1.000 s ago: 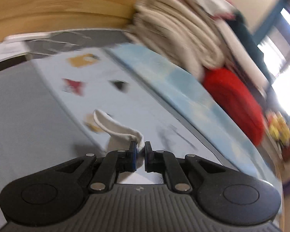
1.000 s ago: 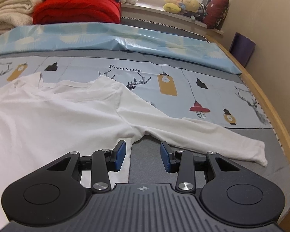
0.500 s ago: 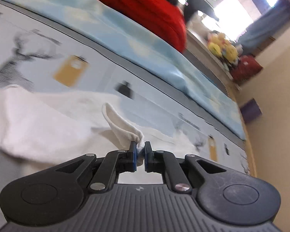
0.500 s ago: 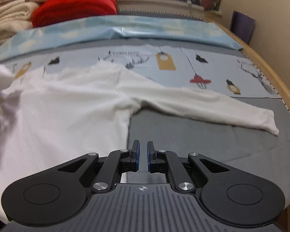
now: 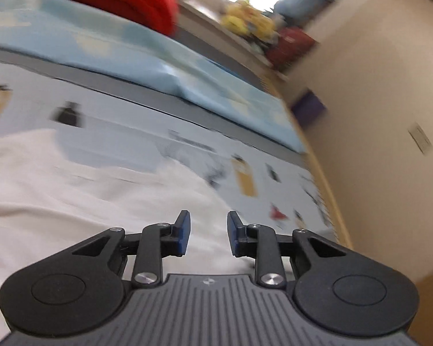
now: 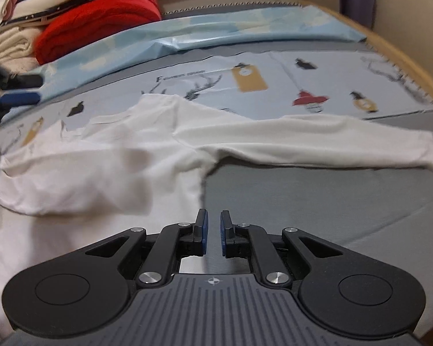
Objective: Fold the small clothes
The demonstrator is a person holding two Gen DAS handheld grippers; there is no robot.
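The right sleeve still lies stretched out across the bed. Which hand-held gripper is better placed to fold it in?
Right. The right hand-held gripper sits at the shirt's right side edge, the outstretched sleeve just ahead. The left hand-held gripper hovers over the shirt body, jaws opening with nothing between them.

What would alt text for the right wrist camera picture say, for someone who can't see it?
A white long-sleeved top lies on a grey bed sheet, one sleeve stretched out to the right, the other side folded over the body. The right gripper, nearly shut and empty, sits at the bottom. Folded blankets, one red, are stacked behind.
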